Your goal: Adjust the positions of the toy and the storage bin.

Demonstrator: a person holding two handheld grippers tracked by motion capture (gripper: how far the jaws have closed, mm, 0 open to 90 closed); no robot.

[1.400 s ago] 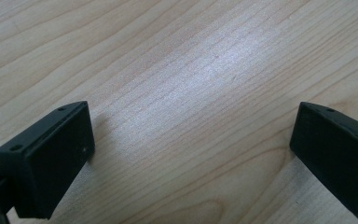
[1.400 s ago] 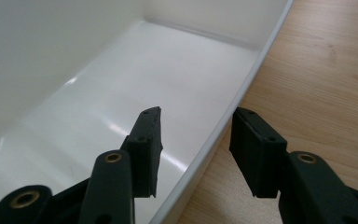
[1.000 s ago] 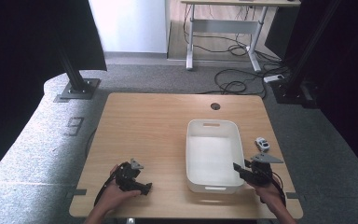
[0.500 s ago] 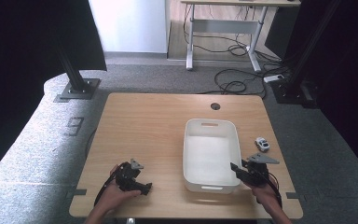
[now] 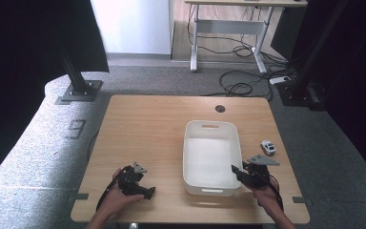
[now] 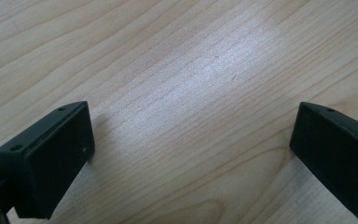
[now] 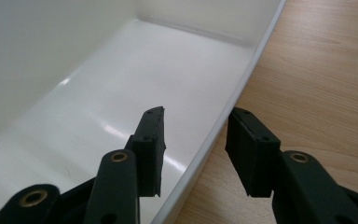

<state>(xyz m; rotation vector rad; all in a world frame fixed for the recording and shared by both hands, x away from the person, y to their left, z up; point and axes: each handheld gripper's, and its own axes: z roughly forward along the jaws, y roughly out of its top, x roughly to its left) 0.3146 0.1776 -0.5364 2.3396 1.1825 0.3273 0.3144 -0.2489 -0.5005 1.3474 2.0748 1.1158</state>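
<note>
A white plastic bin (image 5: 211, 138) stands empty on the right half of the wooden table (image 5: 147, 129). My right gripper (image 5: 237, 171) is at the bin's near right corner. In the right gripper view, the right gripper (image 7: 196, 112) is open and straddles the bin's rim (image 7: 256, 51), one jaw inside the bin and the other outside, close against the rim. A small white toy car (image 5: 267, 147) sits on the table just right of the bin. My left gripper (image 5: 147, 191) rests near the table's front left. In its own view the left gripper (image 6: 191, 109) is wide open over bare wood.
A round cable hole (image 5: 220, 109) lies at the table's far edge behind the bin. Black stand bases and floor cables lie beyond the table. Bare wood (image 5: 143, 143) spreads across the left and middle.
The bin has shifted slightly left together with my right gripper at its rim. The toy car and the left gripper have stayed put.
</note>
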